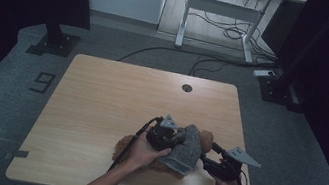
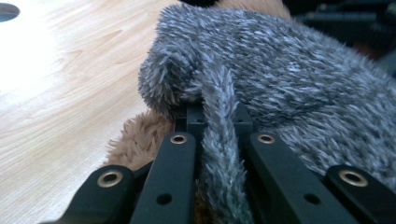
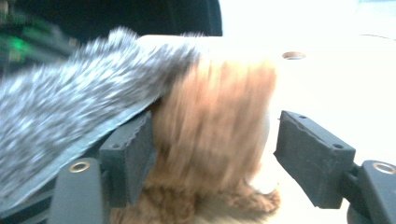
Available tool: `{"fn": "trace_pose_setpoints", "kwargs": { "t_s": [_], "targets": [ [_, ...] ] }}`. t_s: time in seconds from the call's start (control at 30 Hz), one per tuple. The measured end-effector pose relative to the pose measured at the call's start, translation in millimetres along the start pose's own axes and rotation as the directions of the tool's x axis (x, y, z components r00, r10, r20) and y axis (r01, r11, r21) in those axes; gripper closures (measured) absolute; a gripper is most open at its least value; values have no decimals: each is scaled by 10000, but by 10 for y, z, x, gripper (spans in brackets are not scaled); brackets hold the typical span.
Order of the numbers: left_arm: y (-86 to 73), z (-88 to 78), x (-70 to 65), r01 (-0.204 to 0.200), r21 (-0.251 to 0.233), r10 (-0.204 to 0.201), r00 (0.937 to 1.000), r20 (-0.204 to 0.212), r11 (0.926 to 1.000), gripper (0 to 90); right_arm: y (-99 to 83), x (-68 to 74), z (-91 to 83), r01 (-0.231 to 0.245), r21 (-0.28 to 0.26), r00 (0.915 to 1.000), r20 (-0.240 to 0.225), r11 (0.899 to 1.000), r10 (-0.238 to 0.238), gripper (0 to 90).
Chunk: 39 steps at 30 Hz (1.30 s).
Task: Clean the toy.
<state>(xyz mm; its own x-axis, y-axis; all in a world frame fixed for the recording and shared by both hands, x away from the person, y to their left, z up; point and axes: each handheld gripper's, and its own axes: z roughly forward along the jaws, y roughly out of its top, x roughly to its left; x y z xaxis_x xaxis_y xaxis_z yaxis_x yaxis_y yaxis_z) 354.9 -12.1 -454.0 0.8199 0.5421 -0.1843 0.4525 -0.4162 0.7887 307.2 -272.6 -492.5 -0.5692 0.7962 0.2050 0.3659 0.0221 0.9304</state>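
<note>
A brown plush toy [image 1: 206,139] lies near the front of the wooden table [image 1: 115,99], with a grey fuzzy cloth [image 1: 187,149] draped over it. My left gripper [image 1: 172,137] is at the cloth's left side. In the left gripper view, the left gripper [image 2: 219,116] is shut on a fold of the grey cloth [image 2: 289,70], with brown plush [image 2: 135,140] showing underneath. My right gripper [image 1: 210,156] is at the toy's right side. In the right gripper view, the right gripper [image 3: 217,140] is open around the blurred brown plush [image 3: 215,107]; its right pad stands clear of the fur. The grey cloth [image 3: 70,107] covers the toy's left part.
A round cable hole [image 1: 187,87] sits near the table's far edge. The light wood stretches bare to the left and back [image 2: 60,93]. Beyond the table stand a desk frame [image 1: 221,11], floor cables and a black stand base [image 1: 53,43].
</note>
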Motion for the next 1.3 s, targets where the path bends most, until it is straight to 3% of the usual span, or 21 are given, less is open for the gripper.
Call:
{"fn": "trace_pose_setpoints", "kwargs": {
  "t_s": [0.13, 0.23, 0.27, 0.33, 0.4, 0.47, 0.6, 0.73, 0.8, 0.87, 0.9, 1.03, 1.17, 1.3],
  "targets": [
    [-13, 3, -46, -191, 22, 191, 9998, 38, 9998, 841, 38, -38, 5, -371, -116, 9993, 105, 9992, 372, 222],
    [-28, -7, -38, -151, -19, 151, 9999, -2, 9999, 840, 1, -15, 161, -513, 341, 9985, -176, 9981, 520, 199],
    [-31, -10, -31, -124, -31, 124, 9999, -22, 9999, 840, -16, -13, 207, -633, 433, 9974, -303, 9971, 646, 214],
    [-35, -21, -6, -26, -42, 26, 10000, 6, 10000, 840, -31, -17, 244, -773, 471, 9950, -604, 9959, 800, 331],
    [-28, -35, 8, 38, -45, -38, 10000, 61, 10000, 838, -24, 4, 237, -482, 510, 9974, -515, 9975, 508, 476],
    [17, -55, 13, 95, -78, -95, 10000, 21, 9999, 837, -15, 31, 220, -235, 489, 9984, -506, 9985, 260, 540],
    [186, -62, -13, 113, -257, -119, 9997, -206, 9996, 838, -7, 96, 222, 124, 437, 9999, -60, 9990, -122, 589],
    [308, 57, -80, 137, -282, -149, 9991, -399, 9995, 840, -15, 107, 223, 345, 441, 9993, 130, 9984, -351, 600],
    [310, 172, -128, -74, 426, 108, 9968, -786, 9991, 841, -23, 105, 214, 445, 504, 9986, 280, 9977, -460, 604],
    [268, 242, -172, -545, 1090, 673, 9907, -1179, 9926, 840, -36, 89, 207, 431, 647, 9980, 437, 9970, -460, 605],
    [231, 232, -194, -848, 1221, 1017, 9850, -1395, 9889, 840, -47, 76, 204, 364, 733, 9979, 507, 9966, -401, 605],
    [168, 113, -223, -1258, 1377, 1490, 9734, -1740, 9825, 841, -58, 79, 203, 134, 841, 9984, 531, 9964, -179, 603],
    [73, -106, -161, -1191, 1337, 1445, 9691, -1998, 9838, 841, -49, 108, 202, 221, 962, 9968, 747, 9951, -294, 604],
    [-129, -391, 1, -953, 1326, 1273, 9574, -2591, 9866, 841, -71, 80, 194, 19, 1016, 9960, 884, 9948, -109, 603]
  ]
}}
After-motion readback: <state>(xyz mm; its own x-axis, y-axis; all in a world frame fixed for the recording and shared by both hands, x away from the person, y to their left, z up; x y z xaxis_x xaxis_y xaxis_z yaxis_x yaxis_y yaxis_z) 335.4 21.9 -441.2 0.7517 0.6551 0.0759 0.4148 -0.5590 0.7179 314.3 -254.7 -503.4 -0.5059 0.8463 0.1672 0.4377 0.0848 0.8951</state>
